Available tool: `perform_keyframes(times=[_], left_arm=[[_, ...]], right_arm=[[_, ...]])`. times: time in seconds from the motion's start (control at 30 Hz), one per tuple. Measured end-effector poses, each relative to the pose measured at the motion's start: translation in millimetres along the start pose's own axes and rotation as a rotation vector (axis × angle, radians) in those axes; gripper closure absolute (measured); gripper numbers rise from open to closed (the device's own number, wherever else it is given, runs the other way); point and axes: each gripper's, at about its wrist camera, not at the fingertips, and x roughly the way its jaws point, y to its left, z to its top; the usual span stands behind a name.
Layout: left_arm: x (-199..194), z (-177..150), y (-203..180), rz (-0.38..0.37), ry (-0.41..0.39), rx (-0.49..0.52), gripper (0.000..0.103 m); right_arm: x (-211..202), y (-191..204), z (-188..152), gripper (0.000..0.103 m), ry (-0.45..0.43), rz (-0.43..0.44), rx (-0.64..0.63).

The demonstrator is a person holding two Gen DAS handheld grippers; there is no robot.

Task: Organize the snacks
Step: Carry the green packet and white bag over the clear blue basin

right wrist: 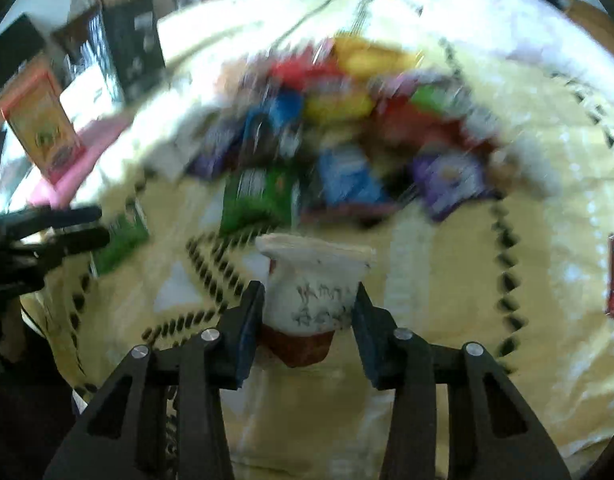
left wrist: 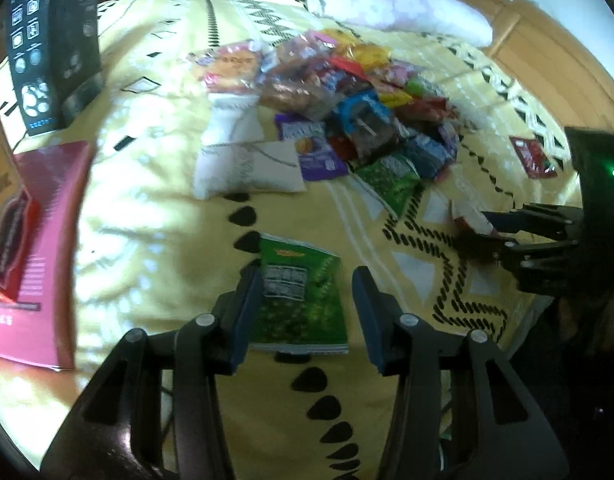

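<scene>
A pile of colourful snack packets [left wrist: 355, 96] lies on the yellow patterned bedspread [left wrist: 147, 208]; it shows blurred in the right wrist view [right wrist: 339, 136]. My left gripper [left wrist: 307, 304] is open over a green snack packet [left wrist: 299, 296] lying flat between its fingers. My right gripper [right wrist: 309, 312] is shut on a white and red snack packet [right wrist: 311, 296], held above the bedspread [right wrist: 487, 320]. The right gripper also shows in the left wrist view [left wrist: 503, 232], holding that packet [left wrist: 469, 216]. The left gripper shows at the left edge of the right wrist view [right wrist: 95, 226].
A pink box [left wrist: 39, 256] and a black box [left wrist: 51, 48] stand at the left. A white pouch [left wrist: 243, 152] lies beside the pile. A red packet [left wrist: 533, 156] lies alone at the right. A pillow [left wrist: 391, 0] is at the back.
</scene>
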Motion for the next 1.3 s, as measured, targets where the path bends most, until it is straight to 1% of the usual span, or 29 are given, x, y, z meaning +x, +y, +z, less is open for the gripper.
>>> perform_keyframes(times=[0.03,0.07,0.1,0.13,0.17,0.2,0.3,0.33,0.4,0.47,0.5,0.53,0.6,0.67,0.73,0.77,0.8,0.87,0.9,0.93,0.97,1.03,1.17,1.3], left_arm=[[2,-2,-1,0.016,0.001,0.008,0.043],[4,-4,-2,0.03,0.002,0.013,0.042],[7,-6,-2,0.045,0.004,0.015,0.042],[10,-8,-1,0.057,0.008,0.015,0.042],[12,-9,0,0.063,0.009,0.015,0.042],[13,-10,0,0.068,0.003,0.015,0.042],[14,-11,2,0.077,-0.003,0.008,0.044],[14,-11,3,0.08,-0.003,0.003,0.047],[15,-10,5,0.087,0.0,-0.006,0.05],[16,-10,8,0.08,0.003,-0.014,0.051],[16,-9,9,0.077,0.004,-0.019,0.051],[17,-9,9,0.078,0.005,-0.021,0.051],[18,-8,7,0.083,0.007,-0.016,0.051],[20,-7,7,0.085,0.009,-0.016,0.051],[21,-6,8,0.083,0.01,-0.024,0.05],[21,-6,8,0.082,0.008,-0.026,0.049],[22,-6,7,0.084,0.004,-0.026,0.048],[23,-5,6,0.094,0.0,-0.024,0.048],[23,-4,6,0.099,-0.003,-0.026,0.05],[22,-4,5,0.108,-0.005,-0.027,0.053],[21,-5,5,0.113,-0.008,-0.022,0.054],[18,-5,3,0.123,-0.016,-0.012,0.057],[1,-6,0,0.133,-0.051,-0.012,0.058],[-21,2,-6,0.134,-0.096,-0.01,0.058]], right_arm=[[-3,-1,-1,0.054,-0.012,0.053,0.019],[-11,-3,-2,0.049,-0.033,0.109,0.034],[-18,-7,-3,0.035,-0.046,0.151,0.048],[-24,-10,-3,0.03,-0.055,0.172,0.051],[-29,-15,-4,0.027,-0.057,0.172,0.044],[-34,-17,-6,0.026,-0.055,0.16,0.031],[-36,-20,-2,0.026,-0.013,0.157,-0.042],[-34,-20,-2,0.026,-0.002,0.158,-0.056],[-32,-21,-1,0.026,0.029,0.191,-0.074],[-25,-13,1,0.026,0.046,0.209,-0.107],[-18,-9,1,0.026,0.053,0.203,-0.123],[-10,-6,1,0.026,0.067,0.183,-0.126],[2,-6,1,0.026,0.081,0.19,-0.113],[8,-7,-1,0.027,0.084,0.174,-0.098],[10,-7,-2,0.027,0.078,0.164,-0.077],[11,-7,-2,0.029,0.077,0.155,-0.069],[11,-7,-2,0.033,0.076,0.142,-0.066],[9,-9,-3,0.038,0.067,0.125,-0.049],[8,-11,-3,0.044,0.058,0.117,-0.032],[8,-11,-3,0.047,0.049,0.109,-0.022],[7,-13,-4,0.048,0.04,0.108,-0.011],[3,-14,-6,0.05,0.017,0.102,0.01],[-14,-14,-9,0.051,-0.05,0.089,0.062],[-33,-17,-11,0.051,-0.114,0.075,0.128]])
